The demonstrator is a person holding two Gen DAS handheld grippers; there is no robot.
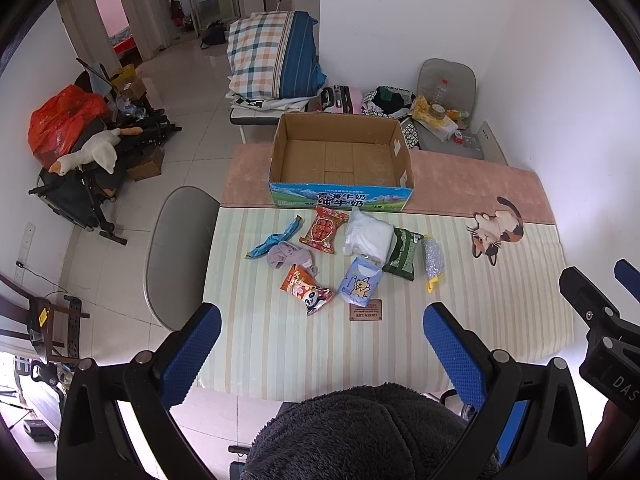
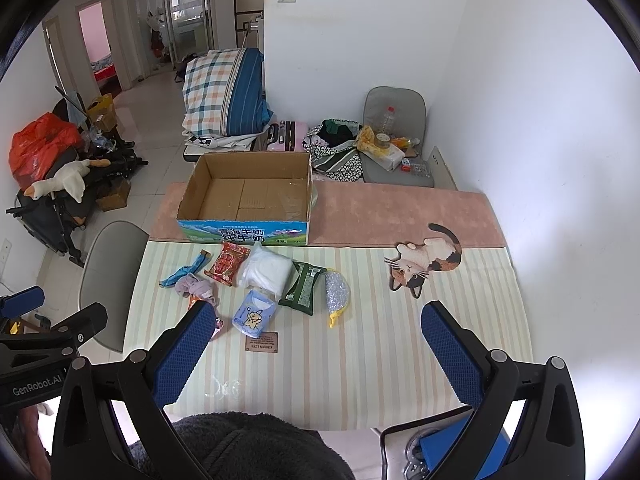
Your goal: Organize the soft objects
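Cardboard box (image 1: 340, 160) (bare inside); 8 soft items (image 1: 332, 256) lie outside.

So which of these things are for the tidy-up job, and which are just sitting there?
For the job:
cardboard box
red snack packet
white soft bundle
green pouch
blue tissue pack
purple cloth
panda packet
left gripper
right gripper

Just lying about:
cat picture
goose toy
checked bedding

Open box (image 1: 340, 160) at the table's (image 1: 460, 320) far side, packets (image 1: 360, 256) scattered just before it, chair (image 1: 176, 256) left of table.
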